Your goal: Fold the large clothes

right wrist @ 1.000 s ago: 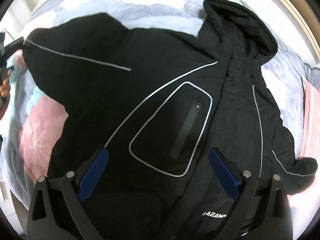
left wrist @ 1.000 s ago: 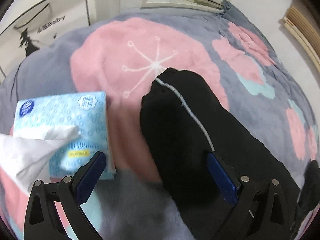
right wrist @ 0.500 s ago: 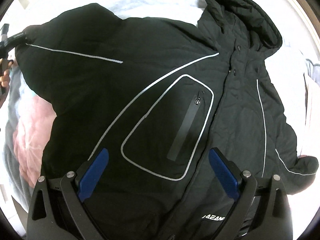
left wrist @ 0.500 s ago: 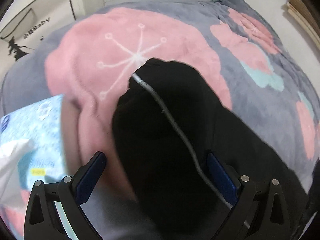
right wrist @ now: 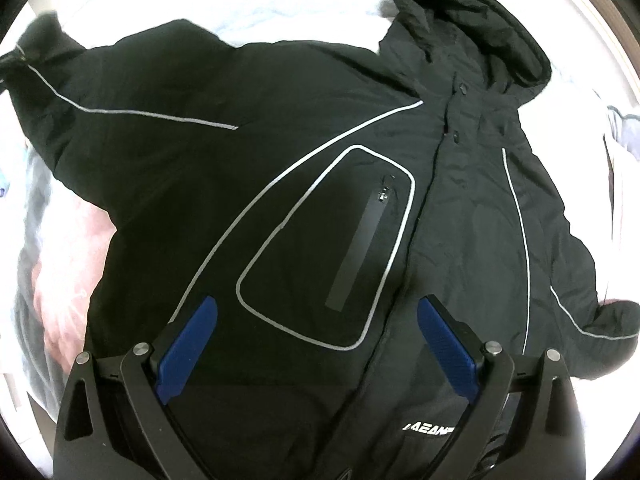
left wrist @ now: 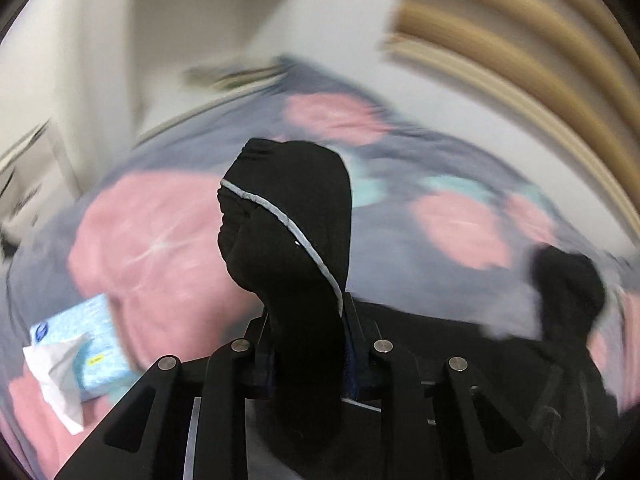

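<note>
The left gripper (left wrist: pixel 306 344) clamps a sleeve (left wrist: pixel 288 232) of the black hooded jacket (right wrist: pixel 320 208), apparently lifted above the floral bedspread (left wrist: pixel 160 248), while the right gripper (right wrist: pixel 316 344) hovers wide open over the jacket's front

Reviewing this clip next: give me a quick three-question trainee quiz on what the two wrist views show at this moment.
1. True or false: the left gripper is shut on the jacket sleeve.
2. Which part of the black jacket lies between the open fingers of the right gripper? A) the hood B) the outlined chest pocket C) the far sleeve cuff
3. Fill in: in the left wrist view, a white tissue sticks out of the light blue ____ on the blanket.

Key
1. True: the jaws are closed on the sleeve.
2. B, the chest pocket.
3. tissue pack.
</note>
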Available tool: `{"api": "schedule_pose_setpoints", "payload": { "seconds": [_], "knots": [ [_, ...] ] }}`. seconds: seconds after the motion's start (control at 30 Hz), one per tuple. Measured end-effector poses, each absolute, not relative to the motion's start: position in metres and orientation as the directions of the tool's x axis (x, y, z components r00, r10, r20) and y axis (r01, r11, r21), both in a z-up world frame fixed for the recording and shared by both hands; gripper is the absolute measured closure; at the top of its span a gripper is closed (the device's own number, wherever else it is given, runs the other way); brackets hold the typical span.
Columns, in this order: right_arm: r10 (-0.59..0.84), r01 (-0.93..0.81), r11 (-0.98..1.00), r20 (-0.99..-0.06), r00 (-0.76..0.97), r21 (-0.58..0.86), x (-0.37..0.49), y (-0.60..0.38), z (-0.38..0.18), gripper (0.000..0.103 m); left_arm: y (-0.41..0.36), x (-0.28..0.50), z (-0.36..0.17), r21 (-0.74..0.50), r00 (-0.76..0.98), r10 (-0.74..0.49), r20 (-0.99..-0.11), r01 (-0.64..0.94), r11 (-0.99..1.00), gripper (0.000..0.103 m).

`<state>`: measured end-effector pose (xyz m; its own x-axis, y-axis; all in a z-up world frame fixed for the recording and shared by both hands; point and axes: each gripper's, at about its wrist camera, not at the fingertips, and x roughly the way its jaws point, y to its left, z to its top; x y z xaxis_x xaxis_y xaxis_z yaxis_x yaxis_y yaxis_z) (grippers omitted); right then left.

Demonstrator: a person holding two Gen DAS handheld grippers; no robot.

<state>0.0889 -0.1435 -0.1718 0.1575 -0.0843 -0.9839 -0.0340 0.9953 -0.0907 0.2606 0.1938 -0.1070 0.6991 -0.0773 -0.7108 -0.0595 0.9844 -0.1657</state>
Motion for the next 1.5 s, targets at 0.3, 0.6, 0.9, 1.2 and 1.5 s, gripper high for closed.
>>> {"api": "schedule_pose_setpoints", "payload": {
  "seconds": [0.3, 0.6, 0.9, 1.2, 1.5],
  "knots": [
    [-0.124, 0.136, 0.986, -0.965, 0.229, -0.094, 0.067, -0.211, -0.15, 0.002, -0.012, 0.198, -0.083, -0.108, 0.614, -0.358, -0.704, 0.406, 0.907, 0.077],
    [-0.15, 0.317, 0.944, -0.971, 0.187, -0.085, 0.045, -0.287, -0.173, 0.002, -0.145, 0.19, -0.211, -0.281, 0.203, -0.463, -0.863, 0.569, 0.773, 0.049],
    [0.005, 0.26, 0.963, -0.964, 0.265, 0.076, 0.073, -0.277, -0.18, 0.002, -0.096, 0.177, -0.151, -0.429, 0.208, -0.617, -0.759, 0.552, 0.715, 0.047],
    [0.194, 0.184, 0.953, -0.953, 0.232, 0.239, 0.156, -0.232, -0.234, 0.014, -0.025, 0.185, -0.11, -0.331, 0.385, -0.51, -0.769, 0.443, 0.833, 0.043],
    [0.179, 0.055, 0.976, -0.924, 0.338, 0.209, 0.143, -0.209, -0.195, 0.06, -0.006, 0.204, -0.118, -0.313, 0.415, -0.435, -0.799, 0.331, 0.89, 0.043]
  ]
}}
